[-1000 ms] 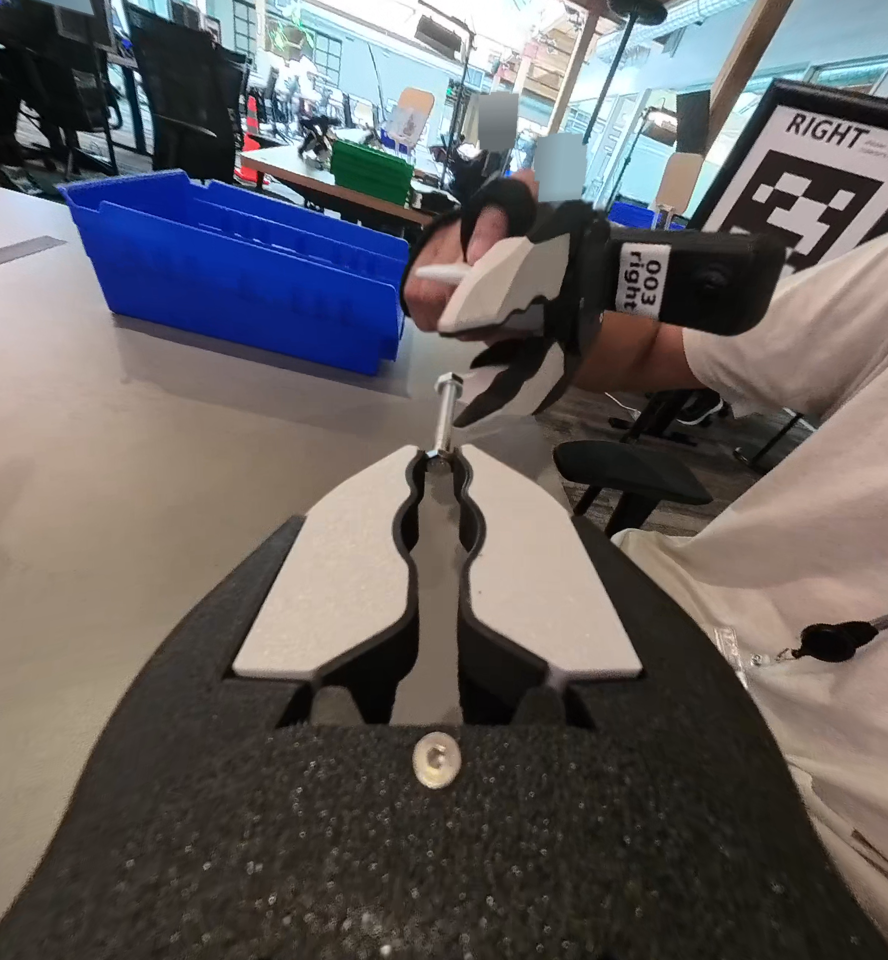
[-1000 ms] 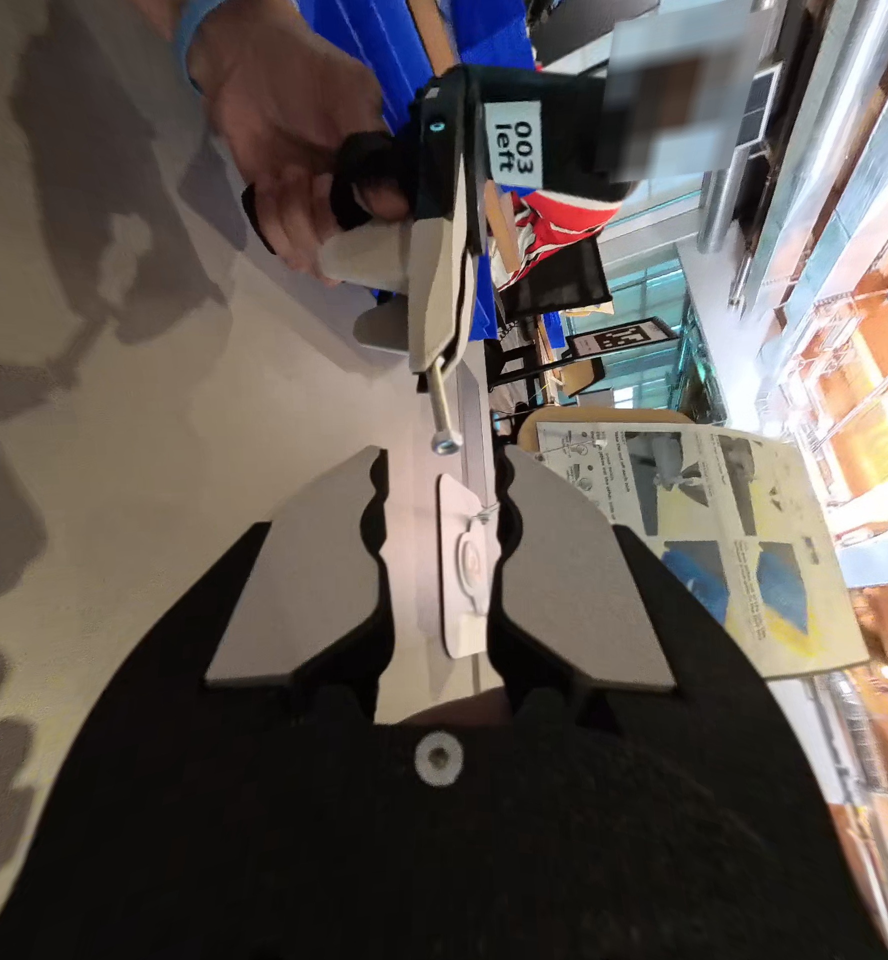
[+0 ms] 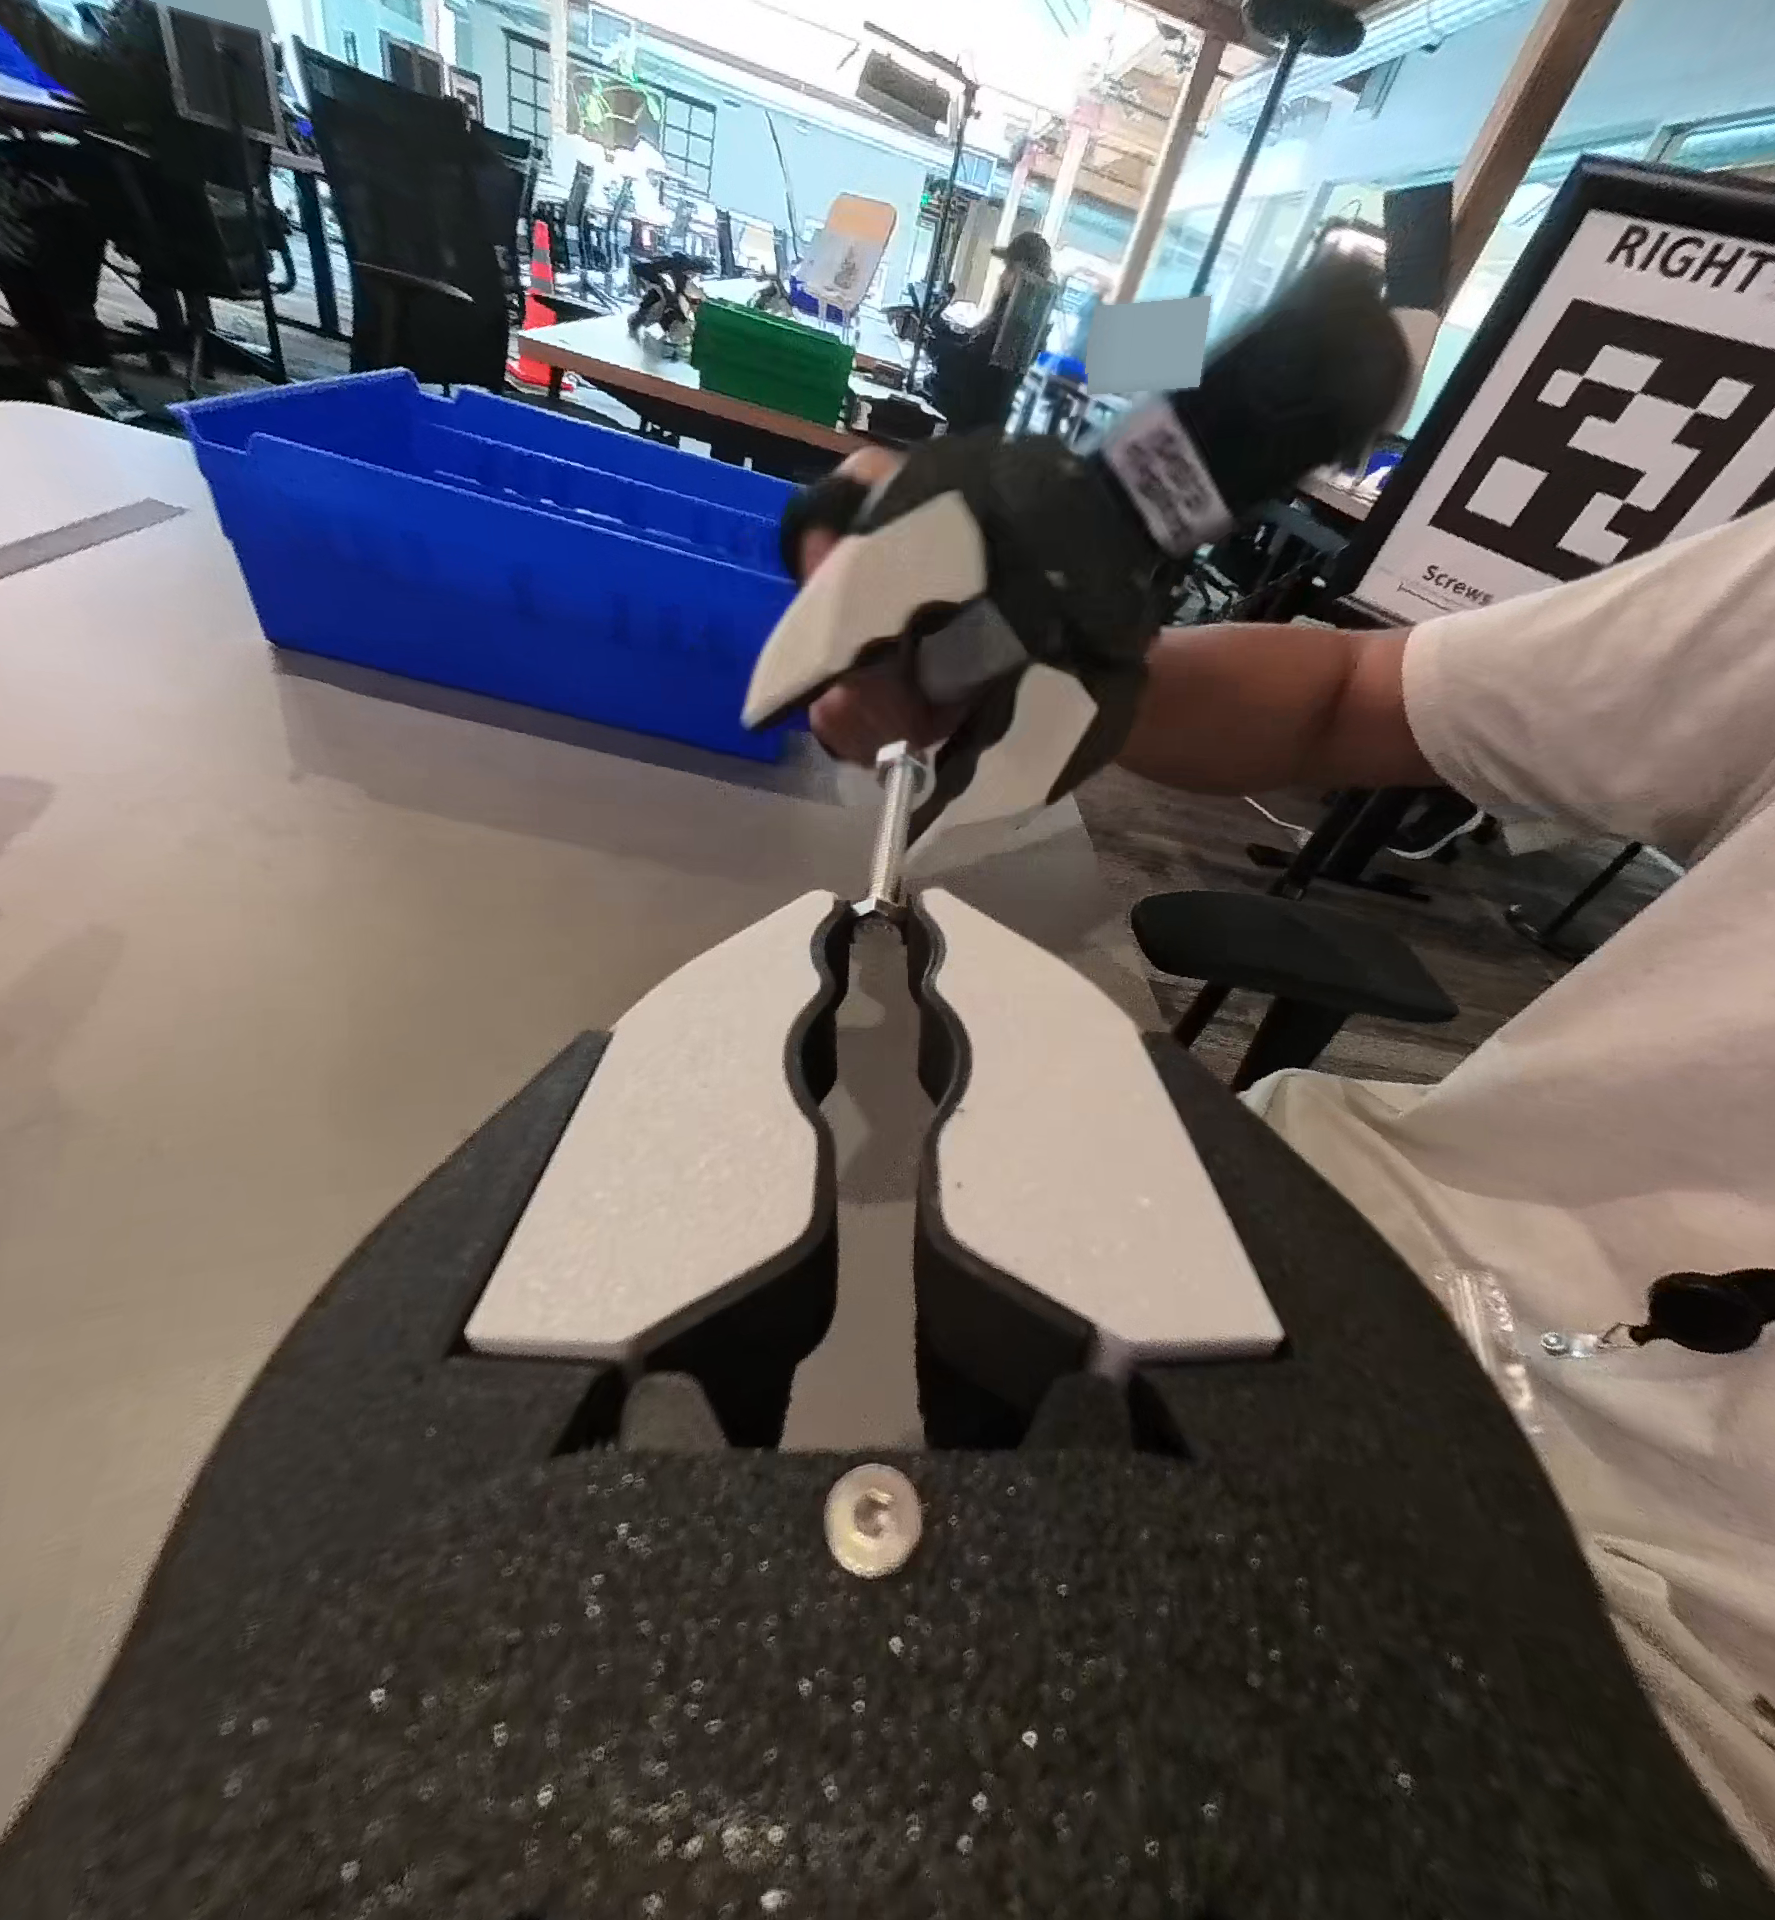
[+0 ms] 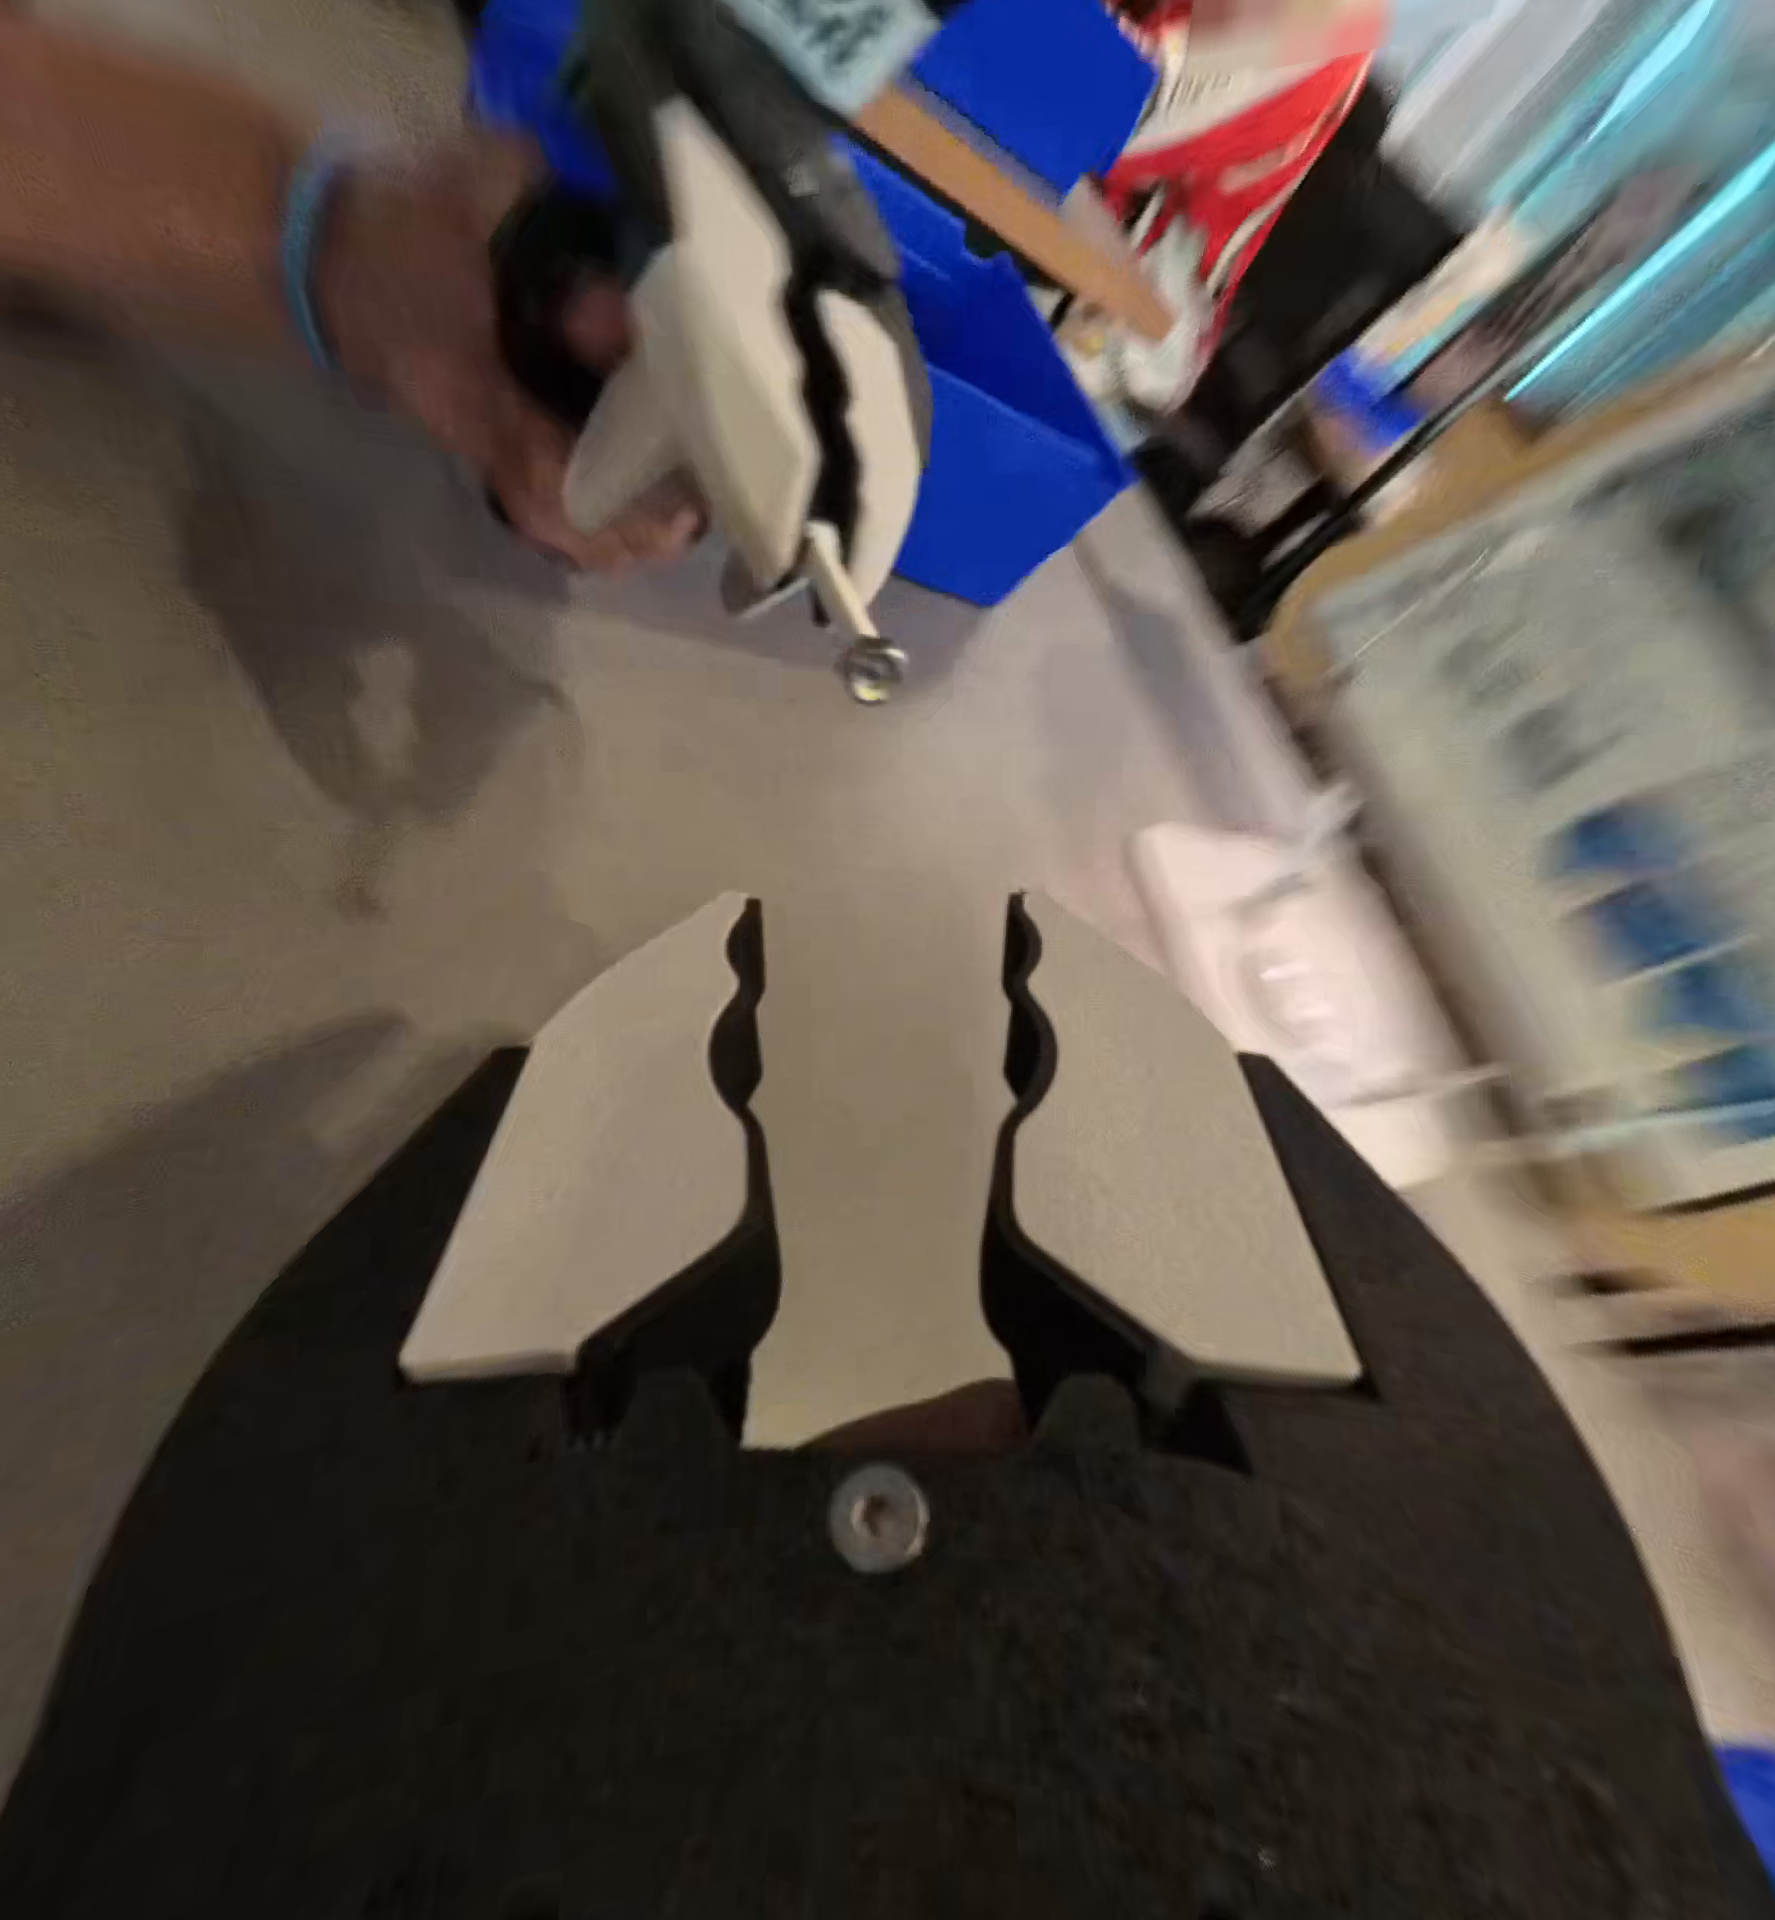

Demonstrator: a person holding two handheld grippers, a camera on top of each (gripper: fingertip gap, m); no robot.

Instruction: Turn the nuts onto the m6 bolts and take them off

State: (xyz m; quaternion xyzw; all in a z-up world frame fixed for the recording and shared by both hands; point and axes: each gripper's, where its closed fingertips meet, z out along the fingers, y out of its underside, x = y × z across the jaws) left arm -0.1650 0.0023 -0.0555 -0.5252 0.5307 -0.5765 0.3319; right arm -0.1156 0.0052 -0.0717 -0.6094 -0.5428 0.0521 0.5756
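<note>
A wide grey tabletop carries a long blue plastic bin near its far edge, with a framed black-and-white marker board standing beyond the right-hand edge. Over the bare middle, my left gripper clamps the hex head of a silver threaded m6 bolt, shank pointing away, a small silver nut sitting at its far end. My right gripper hangs released just short of that nut, its white fingers spread wide around nothing.
</note>
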